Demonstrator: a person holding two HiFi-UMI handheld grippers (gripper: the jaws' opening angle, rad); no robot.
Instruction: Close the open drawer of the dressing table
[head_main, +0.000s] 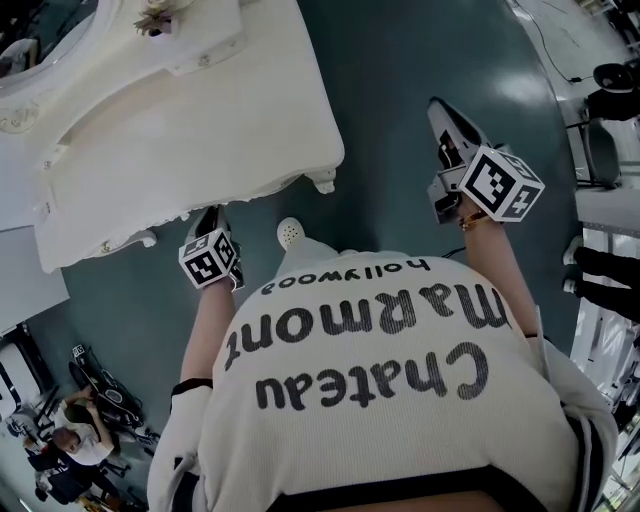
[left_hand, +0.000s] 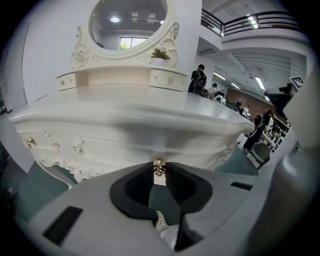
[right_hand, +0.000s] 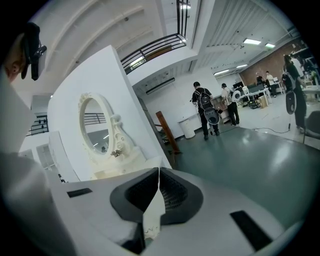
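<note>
The white carved dressing table (head_main: 200, 120) fills the upper left of the head view, with its oval mirror (left_hand: 127, 20) at the back. My left gripper (head_main: 208, 220) is at the table's front edge. In the left gripper view its jaws are closed on the small gold drawer knob (left_hand: 158, 167) of the carved drawer front (left_hand: 125, 145). The tabletop overhangs this front, so I cannot tell how far the drawer stands out. My right gripper (head_main: 438, 106) hangs in the air to the right of the table, its fingertips touching with nothing between them (right_hand: 159, 171).
Two small drawers (left_hand: 167, 79) and a plant (left_hand: 161, 54) sit on the tabletop. My white shoe (head_main: 290, 233) is by the table leg (head_main: 322, 183). People (right_hand: 202, 107) stand far off on the grey-green floor. A chair (head_main: 600, 150) is at the right; other people (head_main: 70, 430) are lower left.
</note>
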